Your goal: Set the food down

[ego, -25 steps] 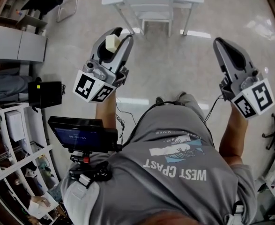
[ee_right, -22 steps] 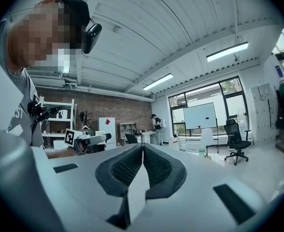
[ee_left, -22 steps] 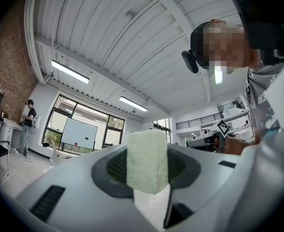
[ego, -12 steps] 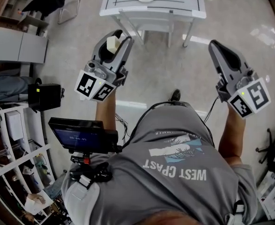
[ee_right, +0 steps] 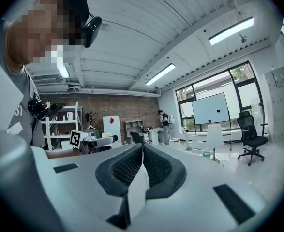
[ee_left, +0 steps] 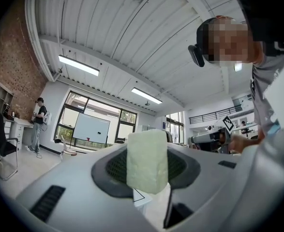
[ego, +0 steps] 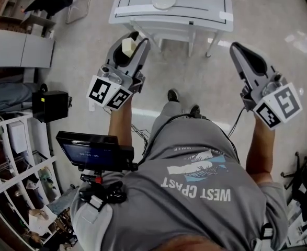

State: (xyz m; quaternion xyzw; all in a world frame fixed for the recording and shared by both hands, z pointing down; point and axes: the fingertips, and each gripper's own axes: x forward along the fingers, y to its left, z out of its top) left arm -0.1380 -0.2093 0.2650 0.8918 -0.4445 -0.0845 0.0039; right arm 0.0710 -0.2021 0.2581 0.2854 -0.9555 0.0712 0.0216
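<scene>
The left tongs point(ego: 135, 40) squeezed a pale food block point(ego: 127, 46). The right tongs point(ego: 237, 48) were pressed together, empty. A white table point(ego: 195, 1) with a plate point(ego: 163, 1) stood just ahead of them on shiny floor point(ego: 85, 51).

The left gripper point(ego: 134, 41) grips a pale block of food point(ego: 126, 46) between its jaws. Just ahead of its tips stands a white table point(ego: 195, 1) with a white plate point(ego: 163, 1) lying on it beyond the block. The right gripper point(ego: 238, 51) is held well apart on that tool's right, pointing the same way, its tip just short of the table's near corner.
</scene>
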